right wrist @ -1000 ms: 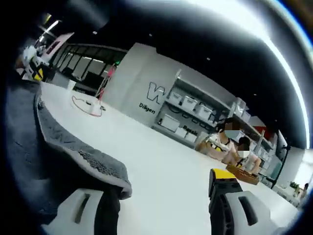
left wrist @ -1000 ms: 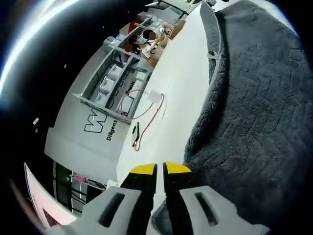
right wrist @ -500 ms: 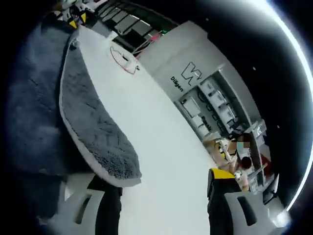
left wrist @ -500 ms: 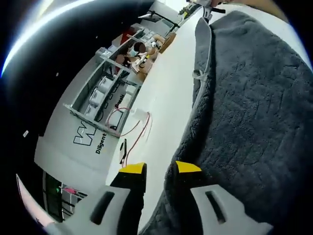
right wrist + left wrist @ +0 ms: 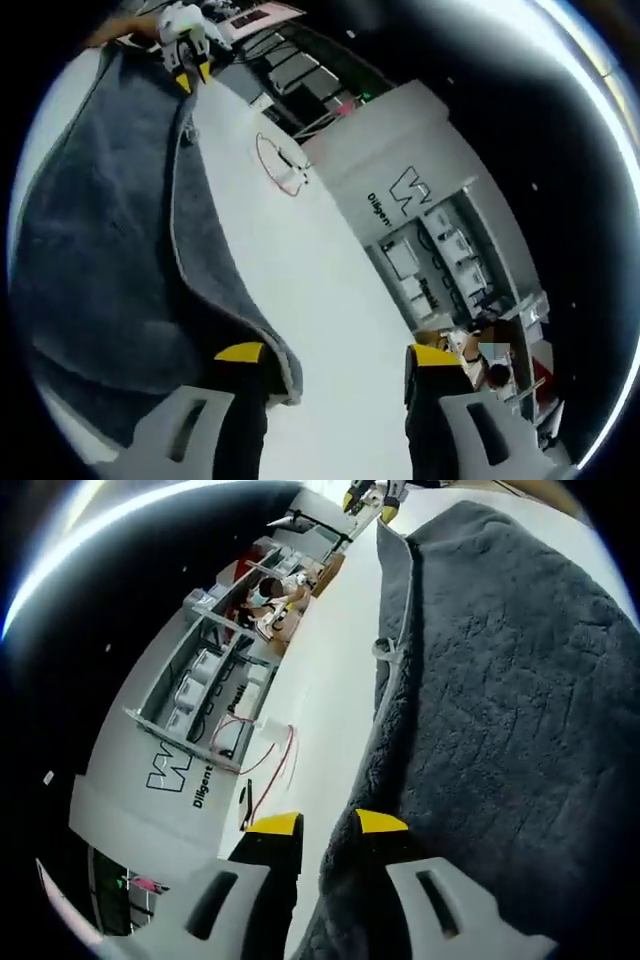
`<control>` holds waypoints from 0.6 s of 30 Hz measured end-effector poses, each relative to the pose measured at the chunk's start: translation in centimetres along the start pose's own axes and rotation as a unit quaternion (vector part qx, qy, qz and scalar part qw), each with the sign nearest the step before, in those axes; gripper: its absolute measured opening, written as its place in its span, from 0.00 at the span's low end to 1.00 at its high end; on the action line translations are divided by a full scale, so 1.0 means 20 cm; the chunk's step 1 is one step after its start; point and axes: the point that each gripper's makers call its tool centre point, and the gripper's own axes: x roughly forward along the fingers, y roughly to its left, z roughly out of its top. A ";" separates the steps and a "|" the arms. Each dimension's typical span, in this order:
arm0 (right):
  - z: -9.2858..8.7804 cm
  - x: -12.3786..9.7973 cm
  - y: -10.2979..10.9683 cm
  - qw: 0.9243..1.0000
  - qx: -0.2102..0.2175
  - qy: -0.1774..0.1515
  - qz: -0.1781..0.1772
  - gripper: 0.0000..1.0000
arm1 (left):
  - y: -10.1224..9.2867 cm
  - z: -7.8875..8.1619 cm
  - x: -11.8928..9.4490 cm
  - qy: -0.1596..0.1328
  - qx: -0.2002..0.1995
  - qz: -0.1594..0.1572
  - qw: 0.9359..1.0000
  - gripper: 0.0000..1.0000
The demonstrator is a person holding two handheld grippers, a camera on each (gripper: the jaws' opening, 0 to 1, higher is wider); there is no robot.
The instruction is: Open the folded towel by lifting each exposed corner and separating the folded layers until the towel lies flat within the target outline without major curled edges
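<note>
The left gripper has its two yellow-tipped jaws a little apart, with the near corner of the dark grey towel lying against the right jaw and reaching into the gap; I cannot tell whether the jaws press on it. In the left gripper view the towel spreads over the white table, its pale hem running away along the table to the far corner, where the right gripper shows with yellow tips. In the right gripper view the right gripper's jaws stand well apart, and the towel's corner droops just over the left jaw, not pinched between the two. The towel stretches from there across the table to the left gripper at the far end. A red cable with a small white box lies on the table beside the towel. Beyond the table stands a grey wall with lettering and shelves with bins.
</note>
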 end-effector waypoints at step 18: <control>0.35 -0.06 0.12 0.994 -0.072 -0.064 0.048 0.41 | -0.14 0.30 0.03 -0.053 0.050 -0.005 0.997 0.20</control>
